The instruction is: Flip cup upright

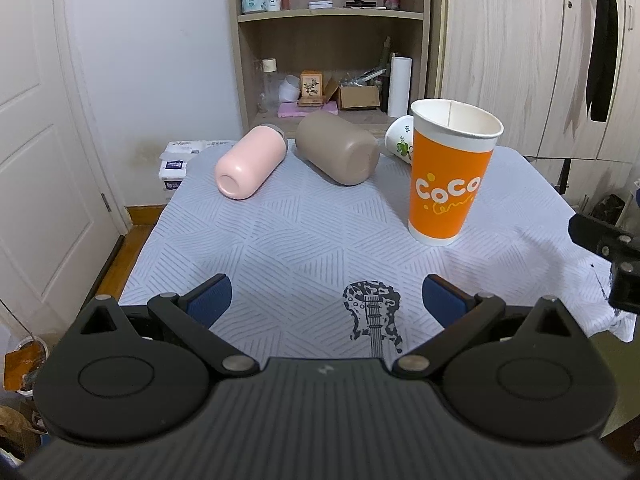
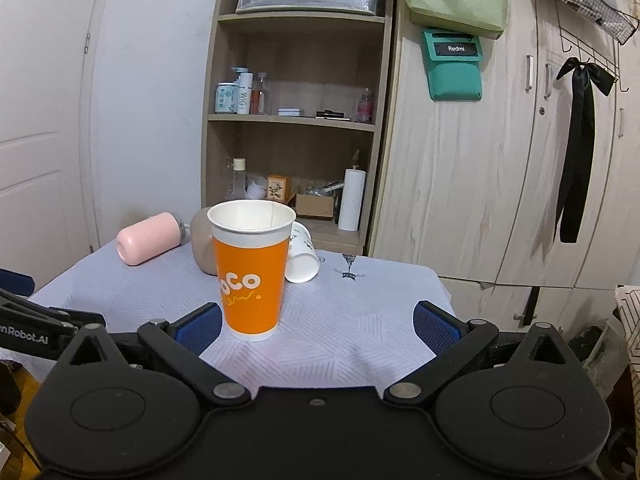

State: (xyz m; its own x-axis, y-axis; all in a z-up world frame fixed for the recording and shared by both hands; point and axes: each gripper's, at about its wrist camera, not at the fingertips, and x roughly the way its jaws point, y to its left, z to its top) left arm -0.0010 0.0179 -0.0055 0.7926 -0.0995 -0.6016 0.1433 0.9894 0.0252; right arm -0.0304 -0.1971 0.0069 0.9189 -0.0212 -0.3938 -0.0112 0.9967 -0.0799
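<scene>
We hold both jaws spread and empty: left gripper (image 1: pixel 326 300), right gripper (image 2: pixel 316 328). The orange cup (image 2: pixel 251 270) stands upright near us; three others lie toppled farther back.

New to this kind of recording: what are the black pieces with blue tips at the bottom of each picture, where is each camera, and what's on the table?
They are handheld two-finger grippers, each carrying its own camera. One picture looks past the left gripper, the other past the right gripper. Both are open, holding nothing. On the patterned tablecloth an orange Coco cup stands upright. Behind it a pink cup, a brown cup and a white paper cup lie on their sides.
</scene>
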